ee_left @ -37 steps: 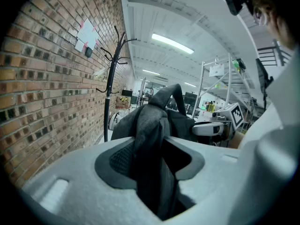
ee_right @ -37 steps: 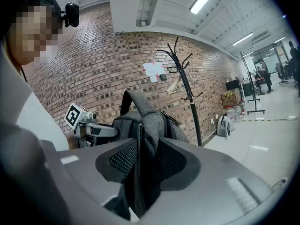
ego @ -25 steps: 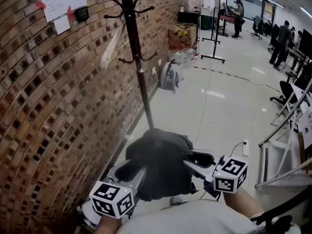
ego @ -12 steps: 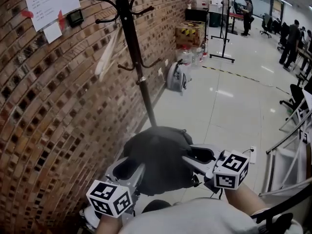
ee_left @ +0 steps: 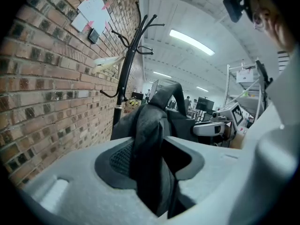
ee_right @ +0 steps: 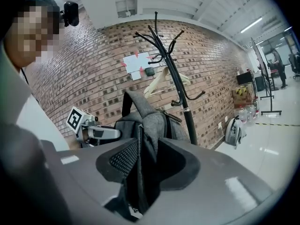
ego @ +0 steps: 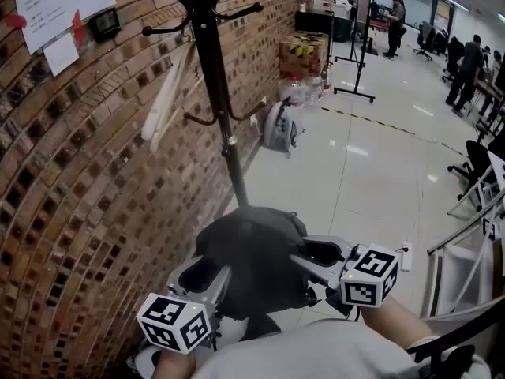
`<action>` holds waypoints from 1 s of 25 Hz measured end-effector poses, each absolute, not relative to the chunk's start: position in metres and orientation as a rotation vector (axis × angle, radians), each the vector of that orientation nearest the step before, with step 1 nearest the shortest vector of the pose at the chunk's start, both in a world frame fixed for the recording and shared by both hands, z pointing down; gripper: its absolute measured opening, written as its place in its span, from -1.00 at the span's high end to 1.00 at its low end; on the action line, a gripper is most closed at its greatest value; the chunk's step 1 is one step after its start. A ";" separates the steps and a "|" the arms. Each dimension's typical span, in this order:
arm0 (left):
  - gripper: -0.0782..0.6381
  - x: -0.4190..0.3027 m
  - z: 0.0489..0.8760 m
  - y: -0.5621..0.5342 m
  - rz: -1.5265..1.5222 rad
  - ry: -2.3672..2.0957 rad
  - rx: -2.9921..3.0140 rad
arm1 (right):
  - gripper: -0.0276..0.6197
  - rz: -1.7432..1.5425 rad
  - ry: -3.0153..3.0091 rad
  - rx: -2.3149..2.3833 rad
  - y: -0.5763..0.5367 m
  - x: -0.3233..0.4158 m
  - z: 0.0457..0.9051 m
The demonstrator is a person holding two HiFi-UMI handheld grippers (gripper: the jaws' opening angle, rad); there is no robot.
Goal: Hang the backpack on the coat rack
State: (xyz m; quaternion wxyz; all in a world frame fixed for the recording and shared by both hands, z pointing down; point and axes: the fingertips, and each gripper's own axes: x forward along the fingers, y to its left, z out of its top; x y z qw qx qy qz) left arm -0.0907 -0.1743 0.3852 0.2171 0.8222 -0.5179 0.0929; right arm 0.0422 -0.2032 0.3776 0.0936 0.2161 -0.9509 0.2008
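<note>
A dark grey backpack (ego: 251, 257) hangs between my two grippers, low in the head view. My left gripper (ego: 215, 281) is shut on a fold of its fabric (ee_left: 150, 144) on the left side. My right gripper (ego: 304, 260) is shut on a fold of the backpack (ee_right: 143, 146) on the right side. The top carry loop (ee_left: 171, 93) stands up above the bag. The black coat rack (ego: 213, 77) stands by the brick wall just beyond the bag, its hooks (ego: 245, 10) bare; it also shows ahead as the rack (ee_right: 176, 74).
A brick wall (ego: 87, 180) runs along the left, with papers (ego: 55, 6) taped on it. A second grey bag (ego: 278, 129) leans on the floor past the rack. Boxes (ego: 301, 54), a stand (ego: 359, 38) and people (ego: 465, 61) are farther off. Chair frames (ego: 465, 235) stand at right.
Both grippers and the backpack have moved forward toward the coat rack, which now looms larger and nearer. The grips on the bag are unchanged.
</note>
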 end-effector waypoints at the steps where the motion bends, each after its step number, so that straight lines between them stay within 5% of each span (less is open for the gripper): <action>1: 0.28 -0.095 0.387 -0.184 0.259 -1.430 2.279 | 0.49 0.596 -2.816 0.649 -0.212 0.038 0.379; 25: 0.29 -0.167 0.431 -0.362 0.289 -1.295 2.235 | 0.49 0.712 -2.725 0.716 -0.387 -0.038 0.423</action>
